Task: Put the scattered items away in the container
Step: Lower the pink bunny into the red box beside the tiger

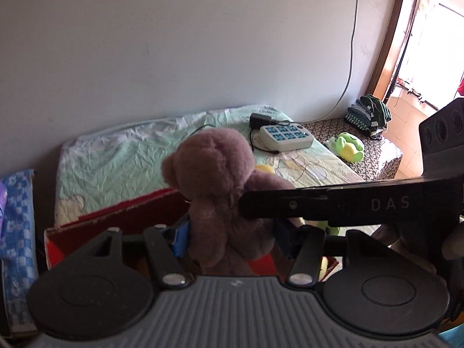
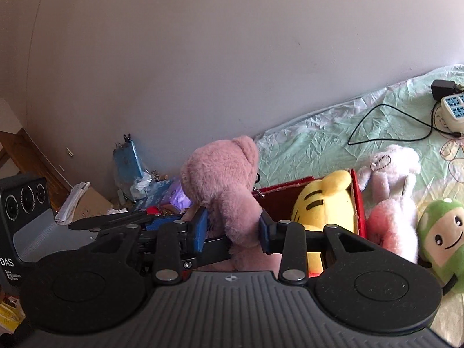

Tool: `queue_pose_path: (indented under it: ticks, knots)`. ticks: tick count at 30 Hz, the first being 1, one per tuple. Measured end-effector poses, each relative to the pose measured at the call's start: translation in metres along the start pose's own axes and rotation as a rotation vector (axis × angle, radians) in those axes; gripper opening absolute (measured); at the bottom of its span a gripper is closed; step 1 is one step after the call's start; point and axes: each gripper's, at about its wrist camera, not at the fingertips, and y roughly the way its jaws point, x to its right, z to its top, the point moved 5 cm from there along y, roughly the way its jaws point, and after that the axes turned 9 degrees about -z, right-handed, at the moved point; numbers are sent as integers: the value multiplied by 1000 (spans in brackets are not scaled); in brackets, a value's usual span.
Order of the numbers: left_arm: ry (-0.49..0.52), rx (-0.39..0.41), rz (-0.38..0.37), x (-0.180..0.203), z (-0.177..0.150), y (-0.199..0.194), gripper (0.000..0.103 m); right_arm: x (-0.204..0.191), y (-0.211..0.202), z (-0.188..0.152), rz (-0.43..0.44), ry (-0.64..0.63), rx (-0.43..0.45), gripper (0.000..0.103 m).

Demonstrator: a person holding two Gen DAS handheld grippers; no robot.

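A mauve-pink teddy bear is held upright over a red cardboard box. My left gripper is shut on the bear's body, its blue pads pressed into the fur. My right gripper is shut on the same bear from the other side; its body shows as a black bar across the left wrist view. The box holds a yellow striped plush. A pale pink plush, a pink plush and a green smiling plush lie on the bed to the right of the box.
The bed has a mint-green sheet. A white power strip with a black adapter and cable lies on it. A green-yellow frog plush and folded clothes sit at the far end. Clutter and cardboard lie left of the bed.
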Motion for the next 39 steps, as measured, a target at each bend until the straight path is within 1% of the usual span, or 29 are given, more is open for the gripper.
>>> queue_pose_path:
  ticks: [3,4,5,7,9,11,15,20,23,24,26,27,28,29,30,31,33,35,37,39]
  knots:
    - [-54,-39,-39,-22,-11,11,59,-5,20,-8,-64,2,-40,37]
    - [-63,-55,-46,-29,-13,15,54,-7,25,-11,-99,-4,-51,32]
    - [-64,-73,-48,-34,-16,19,53,-8,30,-13,-138,-14,-62,21]
    - [-63,-127,-58,-41,-24,29,50,-11,41,-21,-201,-22,-102,20]
    - [-51,-169,-48,-46,-31,42,51,-12,55,-30,-263,-37,-139,19]
    - [-55,-194,-46,-52,-35,51,51,-8,64,-36,-293,-18,-158,19]
    - [-66,-190,-77,-57,-32,54,51,-5,65,-39,-314,19,-119,19]
    - [-7,-175,-76,-54,-24,53,50,-5,61,-41,-312,76,-25,19]
    - [30,-162,-74,-50,-20,52,50,-4,58,-41,-303,132,24,19]
    - [43,-164,-68,-50,-20,53,51,-3,57,-42,-299,146,47,19]
    - [59,-200,-50,-51,-21,59,51,0,58,-46,-288,175,80,19]
    - [54,-217,-48,-52,-22,62,54,2,61,-48,-288,187,65,19]
    - [55,-223,-46,-53,-22,63,59,3,63,-48,-296,190,48,19]
    - [67,-226,-39,-53,-22,62,62,3,62,-47,-299,186,44,19]
    - [81,-234,-27,-53,-22,62,68,2,60,-46,-294,175,32,20]
    - [86,-244,-18,-55,-22,62,72,0,60,-44,-291,152,7,20]
    - [65,-262,-34,-59,-23,60,72,-1,56,-41,-284,123,-44,21]
    - [47,-279,-52,-61,-26,57,72,-3,47,-36,-272,89,-81,25]
    - [35,-301,-70,-62,-32,57,72,-6,39,-33,-293,8,-129,25]
    - [26,-337,-92,-59,-37,61,71,-10,36,-33,-307,-68,-204,20]
